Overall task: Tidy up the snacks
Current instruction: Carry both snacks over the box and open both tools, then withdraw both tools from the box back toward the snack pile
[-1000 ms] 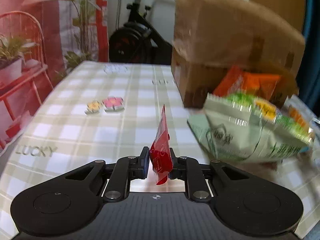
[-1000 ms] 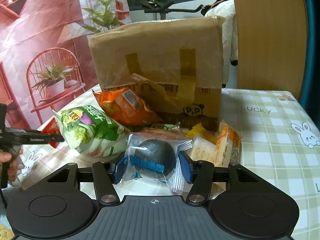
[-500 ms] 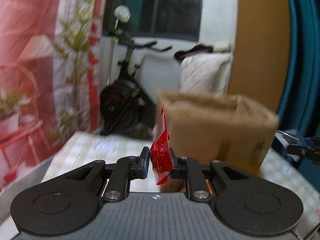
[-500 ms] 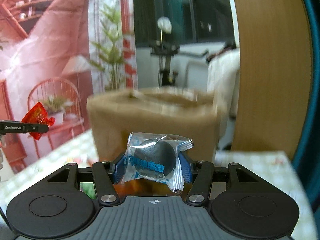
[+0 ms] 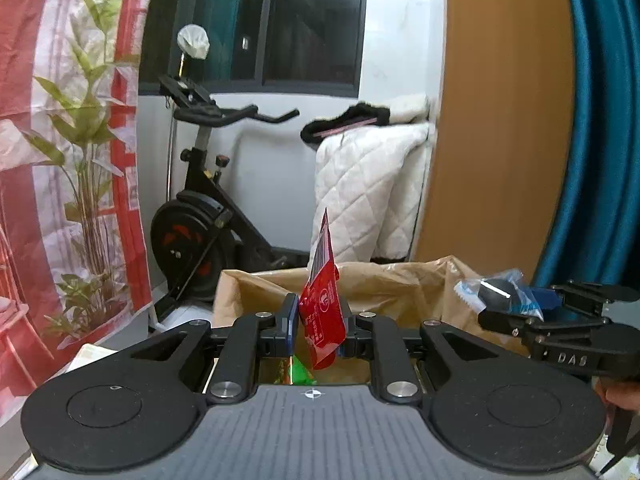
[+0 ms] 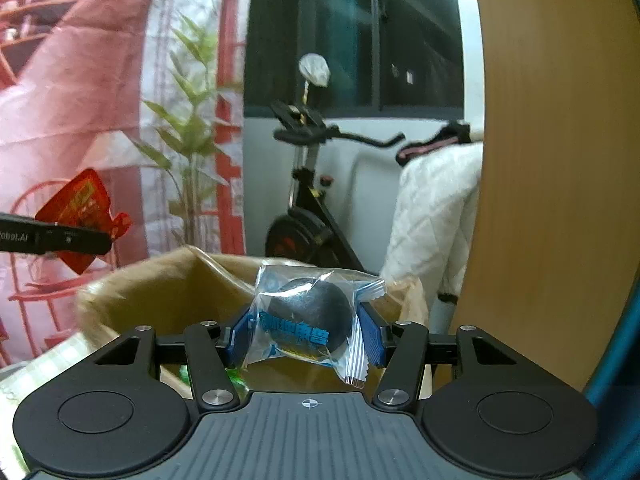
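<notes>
The left gripper (image 5: 318,326) is pinched on a red sachet (image 5: 322,312), its blue pads pressing the flat faces from either side. The sachet stands edge-on to the left wrist camera with its long axis upright, the barcoded top corner pointing up and tilted slightly left, the lower end hanging just below the pads. In the right wrist view the same sachet (image 6: 82,216) shows its broad face, gripped by the dark fingers at the left edge. The right gripper (image 6: 304,338) is clamped on a clear wrapped snack (image 6: 306,326) holding a dark rounded piece with blue print; the packet lies roughly crosswise between the blue pads, its crimped ends reaching up-left and down-right. From the left wrist camera this packet (image 5: 496,290) sits to the right, near the box's far right corner. Both snacks hang above the open cardboard box (image 5: 400,280), whose brown rim and lining show below them; something green lies inside it. Beyond stand an exercise bike (image 5: 200,220), a white quilted cover (image 5: 368,188), and a red printed backdrop (image 5: 60,120).
</notes>
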Available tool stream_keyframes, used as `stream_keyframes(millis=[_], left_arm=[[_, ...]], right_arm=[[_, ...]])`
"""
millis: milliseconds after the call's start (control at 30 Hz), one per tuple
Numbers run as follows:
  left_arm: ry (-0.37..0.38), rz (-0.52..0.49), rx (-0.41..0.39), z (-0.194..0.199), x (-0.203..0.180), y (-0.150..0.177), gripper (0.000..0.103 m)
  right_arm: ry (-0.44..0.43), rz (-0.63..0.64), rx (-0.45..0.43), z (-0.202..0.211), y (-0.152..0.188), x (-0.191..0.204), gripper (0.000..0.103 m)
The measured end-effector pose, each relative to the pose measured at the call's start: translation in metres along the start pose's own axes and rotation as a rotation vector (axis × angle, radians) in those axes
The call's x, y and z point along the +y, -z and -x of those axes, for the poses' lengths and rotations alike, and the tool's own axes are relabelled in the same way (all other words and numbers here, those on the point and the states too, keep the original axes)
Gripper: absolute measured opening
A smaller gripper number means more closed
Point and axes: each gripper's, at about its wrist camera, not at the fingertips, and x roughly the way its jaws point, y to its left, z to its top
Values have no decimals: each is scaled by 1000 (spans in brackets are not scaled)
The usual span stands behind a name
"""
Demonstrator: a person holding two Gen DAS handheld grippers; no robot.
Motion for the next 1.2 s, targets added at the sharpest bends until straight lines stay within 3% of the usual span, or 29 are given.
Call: stream_keyframes(millis=[200, 367, 533, 933, 1200], left_arm=[[-20, -45, 52, -39, -8, 1, 20], [-16, -57, 100, -55, -11, 6, 48], [-28, -62, 108, -50, -7, 11, 62], [-36, -15, 46, 9, 1, 8, 71], [-43, 4, 37, 47, 5, 16, 71]], right_arm=[[12, -52, 64, -26, 16, -9, 52], [2, -90, 69, -25, 23, -17, 57], [5, -58, 53, -11, 20, -13, 68], [-17, -11, 23, 34, 14, 10, 70], [-47, -27, 27, 62, 23, 26, 70]])
